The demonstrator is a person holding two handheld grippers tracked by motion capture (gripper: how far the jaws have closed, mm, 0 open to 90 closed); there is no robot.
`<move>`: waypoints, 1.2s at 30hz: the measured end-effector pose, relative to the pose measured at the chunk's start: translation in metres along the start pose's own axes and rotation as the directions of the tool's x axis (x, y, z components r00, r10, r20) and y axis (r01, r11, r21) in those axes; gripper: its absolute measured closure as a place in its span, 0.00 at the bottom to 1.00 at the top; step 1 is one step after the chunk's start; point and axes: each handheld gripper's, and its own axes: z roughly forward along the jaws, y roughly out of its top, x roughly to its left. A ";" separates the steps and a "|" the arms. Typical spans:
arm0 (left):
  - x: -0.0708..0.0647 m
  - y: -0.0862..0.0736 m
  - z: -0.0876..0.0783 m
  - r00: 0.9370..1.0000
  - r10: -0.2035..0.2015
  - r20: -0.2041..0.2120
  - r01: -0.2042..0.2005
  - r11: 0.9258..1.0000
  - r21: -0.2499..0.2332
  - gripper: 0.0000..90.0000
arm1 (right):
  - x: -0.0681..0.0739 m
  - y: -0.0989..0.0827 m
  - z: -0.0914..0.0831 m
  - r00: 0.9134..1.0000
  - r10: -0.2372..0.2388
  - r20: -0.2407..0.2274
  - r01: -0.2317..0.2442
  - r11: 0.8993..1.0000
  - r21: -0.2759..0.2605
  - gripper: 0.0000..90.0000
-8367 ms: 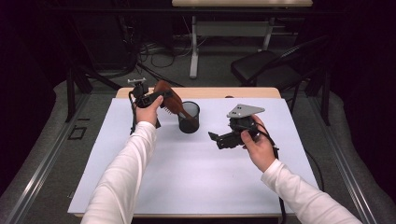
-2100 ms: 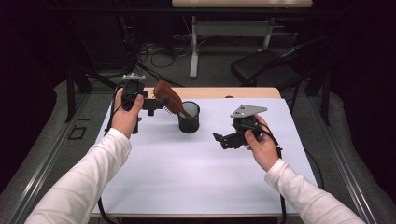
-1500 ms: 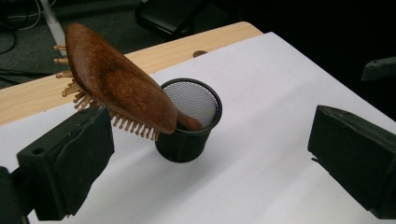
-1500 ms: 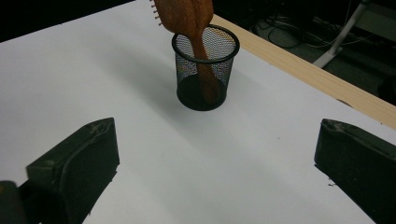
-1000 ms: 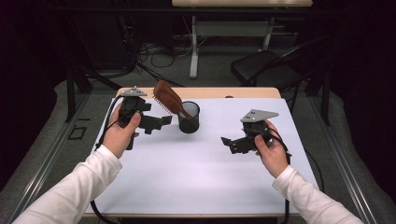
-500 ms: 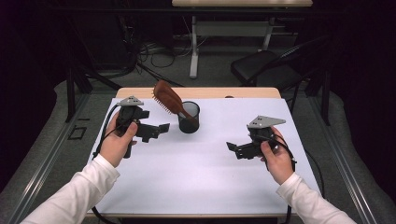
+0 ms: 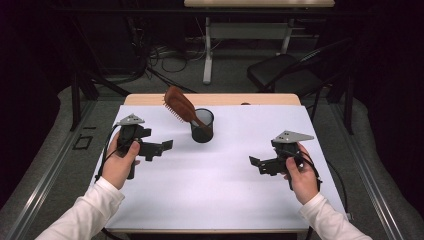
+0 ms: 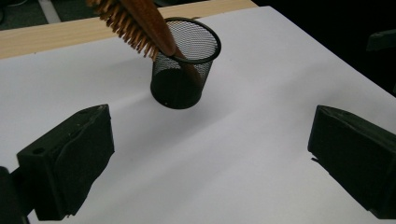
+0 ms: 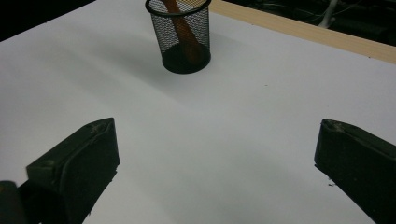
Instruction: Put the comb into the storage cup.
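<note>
A brown wooden hairbrush stands handle-down in a black mesh cup, its bristled head leaning out to the upper left. The cup and the brush lie ahead of my left gripper, whose jaws stand wide apart with nothing between them. That left gripper is held above the sheet, left of the cup. My right gripper hovers to the right of and nearer than the cup, also open and empty. The cup appears far ahead of the right gripper.
A white sheet covers the wooden table, whose bare far edge shows behind the cup. A black chair and a desk frame with cables stand on the floor beyond the table.
The left gripper has let go of the brush, which stays leaning in the cup, and has drawn back toward me. The right gripper has also pulled back and to the right.
</note>
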 end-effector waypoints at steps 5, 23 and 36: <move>0.008 -0.012 -0.003 0.999 -0.024 -0.028 0.024 1.000 -0.003 0.01 | -0.004 -0.008 0.000 1.000 0.000 0.028 0.000 1.000 0.002 0.00; 0.026 -0.052 -0.002 0.992 -0.086 -0.087 0.084 0.996 -0.024 0.01 | -0.023 -0.038 -0.007 0.992 0.086 0.087 -0.086 0.996 -0.005 0.00; 0.037 -0.072 0.008 0.983 -0.156 -0.102 0.149 0.986 -0.074 0.01 | -0.033 -0.055 -0.005 0.983 0.127 0.131 -0.126 0.992 -0.022 0.00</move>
